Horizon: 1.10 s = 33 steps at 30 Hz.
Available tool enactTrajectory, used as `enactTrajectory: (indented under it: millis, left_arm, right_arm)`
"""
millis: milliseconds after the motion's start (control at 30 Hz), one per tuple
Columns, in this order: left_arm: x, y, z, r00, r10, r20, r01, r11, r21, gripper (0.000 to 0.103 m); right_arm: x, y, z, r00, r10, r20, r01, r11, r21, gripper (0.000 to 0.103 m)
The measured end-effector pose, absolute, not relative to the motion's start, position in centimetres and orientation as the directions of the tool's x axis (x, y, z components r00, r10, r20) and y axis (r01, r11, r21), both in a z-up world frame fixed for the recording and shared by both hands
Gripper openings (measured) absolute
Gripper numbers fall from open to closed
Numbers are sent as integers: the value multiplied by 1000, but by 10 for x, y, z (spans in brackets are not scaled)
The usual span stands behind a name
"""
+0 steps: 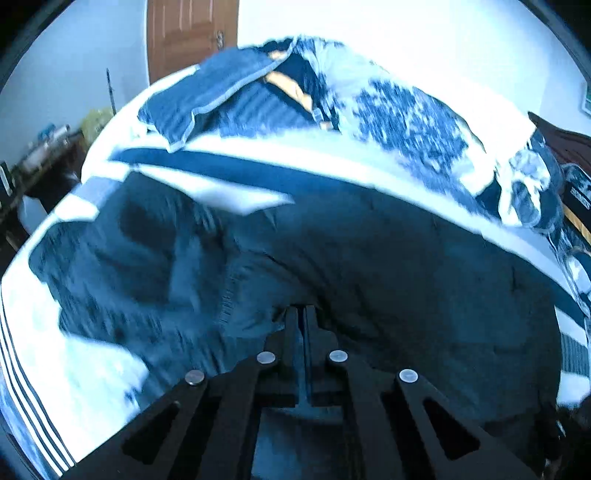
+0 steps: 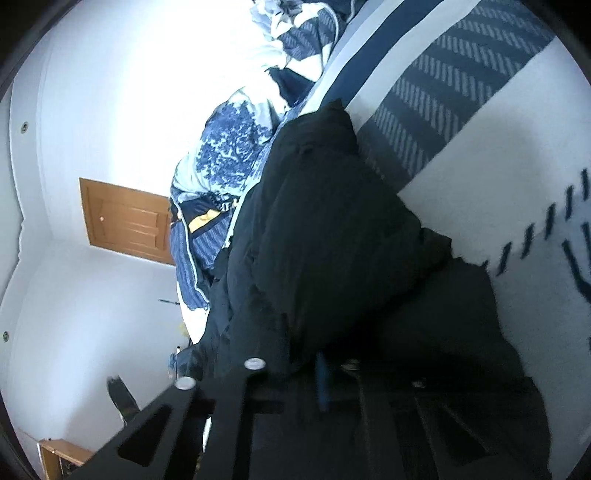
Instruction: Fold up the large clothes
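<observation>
A large dark garment [image 1: 369,266] lies spread and rumpled on a bed with a white and navy striped cover [image 1: 229,162]. My left gripper [image 1: 303,314] is shut, its black fingers pinching a fold of the garment at its near edge. In the right wrist view, which is rolled sideways, the same dark garment [image 2: 332,236] hangs bunched over my right gripper [image 2: 325,365]. That gripper looks shut on the cloth, with its fingertips buried in the fabric.
A blue and white patterned quilt [image 1: 413,122] and a folded blue blanket [image 1: 207,96] are heaped at the far side of the bed. A wooden door [image 1: 192,33] stands in the white wall behind. A cluttered dark table [image 1: 40,155] stands at the left.
</observation>
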State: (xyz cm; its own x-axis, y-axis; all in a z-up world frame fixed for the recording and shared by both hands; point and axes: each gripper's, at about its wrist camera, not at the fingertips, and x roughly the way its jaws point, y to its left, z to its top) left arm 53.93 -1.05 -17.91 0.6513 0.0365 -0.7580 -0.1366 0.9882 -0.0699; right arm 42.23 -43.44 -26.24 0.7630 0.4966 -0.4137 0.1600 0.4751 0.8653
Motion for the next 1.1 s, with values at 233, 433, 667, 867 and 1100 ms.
enactTrajectory:
  millis: [233, 433, 667, 867, 1100]
  left_arm:
    - [567, 33, -190, 616, 165, -771, -295, 955, -31, 0]
    - [530, 37, -213, 574, 43, -818, -223, 969, -106, 14]
    - [479, 7, -208, 550, 9, -835, -158, 983, -94, 73]
    - [372, -10, -136, 681, 95, -726, -119, 993, 18, 75]
    - [232, -1, -47, 828, 99, -552, -102, 994, 26, 90]
  right_arm:
    - [434, -410, -260, 717, 481, -505, 173, 578, 797, 6]
    - [446, -393, -260, 694, 451, -561, 181, 645, 742, 7]
    - [421, -391, -238, 715, 417, -561, 203, 644, 738, 75]
    - [344, -350, -170, 746, 285, -602, 196, 770, 607, 81]
    - [219, -276, -80, 827, 103, -553, 184, 880, 438, 81]
